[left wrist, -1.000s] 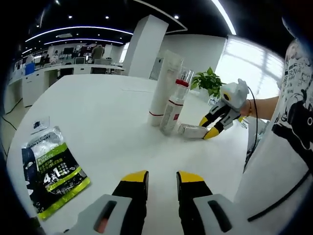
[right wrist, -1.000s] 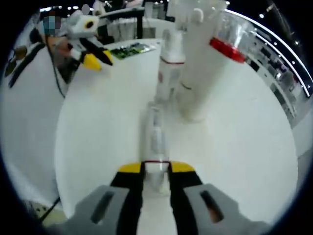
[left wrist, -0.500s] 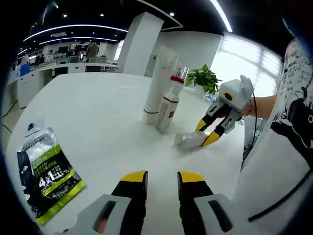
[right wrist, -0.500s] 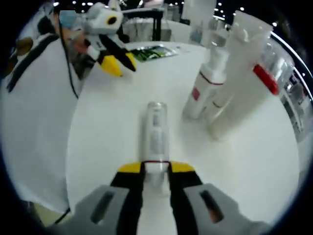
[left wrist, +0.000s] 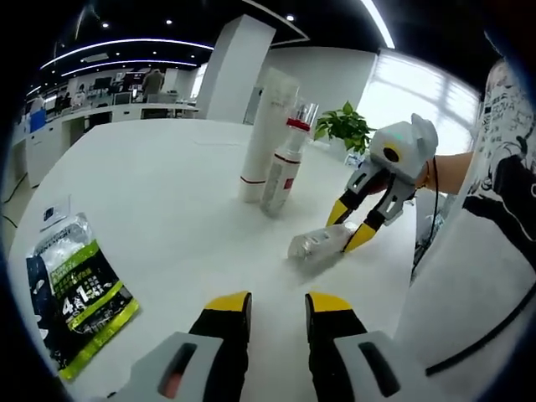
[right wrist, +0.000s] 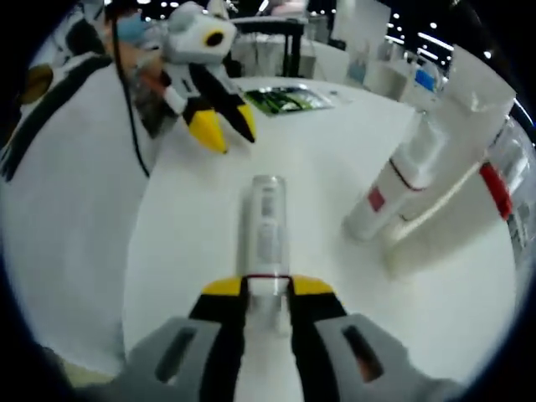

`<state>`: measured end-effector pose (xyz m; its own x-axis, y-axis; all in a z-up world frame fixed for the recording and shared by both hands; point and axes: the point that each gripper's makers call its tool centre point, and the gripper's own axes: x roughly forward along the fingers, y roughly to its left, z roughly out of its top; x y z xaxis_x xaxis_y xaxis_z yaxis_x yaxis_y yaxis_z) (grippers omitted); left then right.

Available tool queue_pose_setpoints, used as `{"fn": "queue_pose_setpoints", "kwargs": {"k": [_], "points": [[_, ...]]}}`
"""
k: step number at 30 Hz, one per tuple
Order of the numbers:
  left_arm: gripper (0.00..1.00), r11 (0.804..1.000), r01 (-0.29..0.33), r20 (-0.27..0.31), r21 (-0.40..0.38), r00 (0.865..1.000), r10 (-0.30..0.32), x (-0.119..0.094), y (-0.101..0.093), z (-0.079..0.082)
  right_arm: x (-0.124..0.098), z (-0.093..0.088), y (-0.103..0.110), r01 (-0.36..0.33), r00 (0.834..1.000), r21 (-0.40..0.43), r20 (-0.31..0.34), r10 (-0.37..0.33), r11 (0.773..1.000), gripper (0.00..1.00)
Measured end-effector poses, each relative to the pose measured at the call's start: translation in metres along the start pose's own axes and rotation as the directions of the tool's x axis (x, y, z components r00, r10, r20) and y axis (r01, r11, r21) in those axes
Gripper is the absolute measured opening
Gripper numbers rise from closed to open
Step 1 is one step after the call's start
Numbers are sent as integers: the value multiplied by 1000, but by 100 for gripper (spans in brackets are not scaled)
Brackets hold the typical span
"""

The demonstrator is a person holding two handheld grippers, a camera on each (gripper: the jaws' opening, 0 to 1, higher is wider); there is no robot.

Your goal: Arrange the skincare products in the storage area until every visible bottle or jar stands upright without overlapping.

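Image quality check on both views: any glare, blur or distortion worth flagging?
Left gripper view: window behind the potted plant blown out white; fisheye bends the table edge; green pouch sharp. Right gripper view: softer overall, tall white tube and pump bottle slightly blurred and stretched; held clear bottle legible.

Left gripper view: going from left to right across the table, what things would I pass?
Green and black packet → tall white tube → white bottle with a red band → small clear bottle lying on its side → the right gripper clamped on it.
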<state>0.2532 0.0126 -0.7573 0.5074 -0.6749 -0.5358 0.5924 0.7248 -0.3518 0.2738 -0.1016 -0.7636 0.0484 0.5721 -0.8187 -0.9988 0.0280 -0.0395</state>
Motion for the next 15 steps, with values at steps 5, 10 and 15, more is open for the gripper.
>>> {"fn": "queue_pose_setpoints", "kwargs": {"k": [5,10,15], "points": [[29,1000,0,-18,17,1000,0,0,-1,-7,10,14,9,-31,1000,-48,2,31,998,18],[29,999,18,-32,38,999,-17,0,-6,-10,22,31,21,-78,997,-120,-5,78,990,18],[31,992,34,-55,124,998,-28,3,-8,-11,32,43,28,-103,995,-166,-5,104,981,18]]}}
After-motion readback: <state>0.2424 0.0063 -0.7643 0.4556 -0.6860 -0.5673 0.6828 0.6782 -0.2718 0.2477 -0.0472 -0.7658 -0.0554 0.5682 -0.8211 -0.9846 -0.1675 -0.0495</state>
